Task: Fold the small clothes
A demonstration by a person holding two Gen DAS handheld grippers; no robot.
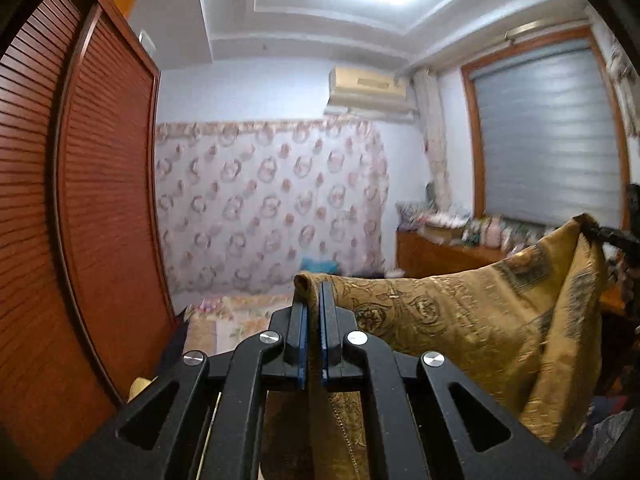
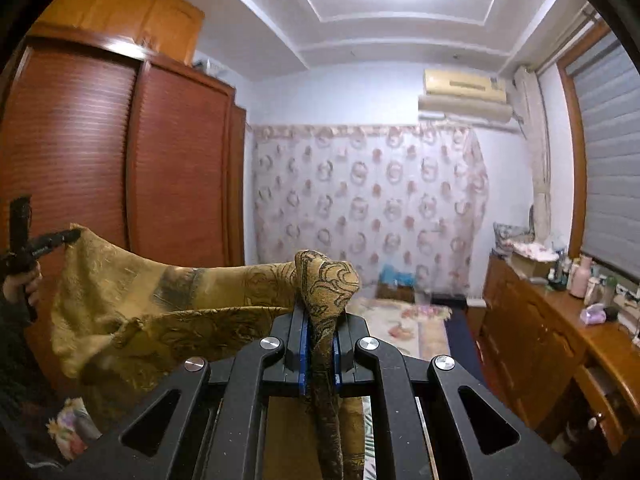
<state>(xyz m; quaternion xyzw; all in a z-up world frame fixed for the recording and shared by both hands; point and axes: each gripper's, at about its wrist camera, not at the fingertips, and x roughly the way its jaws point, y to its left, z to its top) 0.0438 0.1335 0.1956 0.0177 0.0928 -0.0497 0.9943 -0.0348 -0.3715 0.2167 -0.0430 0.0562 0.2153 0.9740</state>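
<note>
A mustard-yellow cloth with dark ornate print (image 1: 472, 320) hangs in the air, stretched between both grippers. My left gripper (image 1: 314, 300) is shut on one corner of the cloth. My right gripper (image 2: 320, 312) is shut on the other corner, which bunches up above its fingers (image 2: 304, 328). The cloth (image 2: 168, 304) sags between them and hangs down below. In the left wrist view the right gripper (image 1: 604, 234) shows at the far right, pinching the cloth. In the right wrist view the left gripper (image 2: 72, 236) shows at the far left, held by a hand (image 2: 20, 284).
A brown louvered wardrobe (image 1: 92, 200) stands at the left. A floral curtain (image 2: 368, 208) covers the far wall. A wooden dresser (image 2: 552, 332) with bottles runs along the right under a blinded window. A floral bed surface (image 2: 404, 324) lies below.
</note>
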